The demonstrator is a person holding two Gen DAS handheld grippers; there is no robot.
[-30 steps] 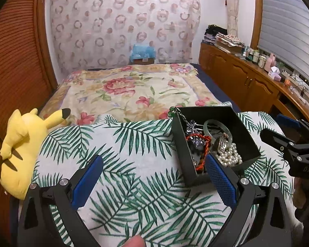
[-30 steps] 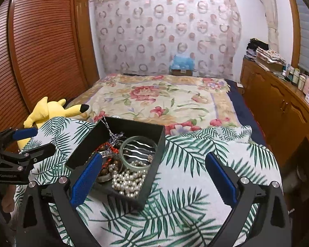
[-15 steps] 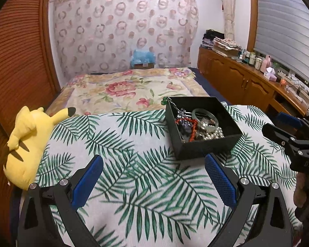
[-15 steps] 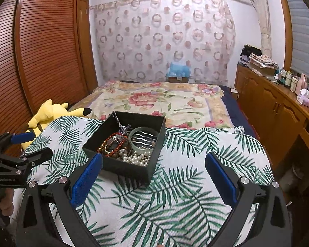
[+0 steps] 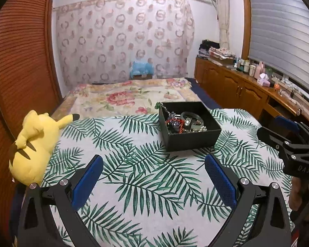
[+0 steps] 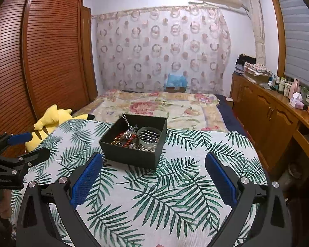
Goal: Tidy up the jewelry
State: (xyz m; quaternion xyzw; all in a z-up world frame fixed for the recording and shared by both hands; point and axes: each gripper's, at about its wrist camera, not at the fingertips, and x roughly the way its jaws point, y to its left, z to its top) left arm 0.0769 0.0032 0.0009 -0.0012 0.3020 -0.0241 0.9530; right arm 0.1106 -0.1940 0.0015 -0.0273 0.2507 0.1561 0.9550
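A black open box (image 5: pixel 192 139) stands on the palm-leaf cloth (image 5: pixel 138 164) and also shows in the right wrist view (image 6: pixel 131 154). It holds a tangle of jewelry: a red bead strand (image 5: pixel 180 123), a pale green bangle (image 6: pixel 149 135), pearls (image 6: pixel 148 148) and a silver chain (image 6: pixel 128 122) draped over the far rim. My left gripper (image 5: pixel 153 177) is open and empty, well short of the box. My right gripper (image 6: pixel 153 177) is open and empty, also short of it.
A yellow plush toy (image 5: pixel 34 144) lies at the cloth's left edge. Behind is a bed with a floral cover (image 5: pixel 129 96). A wooden cabinet (image 5: pixel 237 90) with bottles runs along the right. A slatted wooden wardrobe (image 6: pixel 51 57) stands at the left.
Both grippers have pulled back and up from the box, which now looks smaller and farther away. Both stay open and empty.
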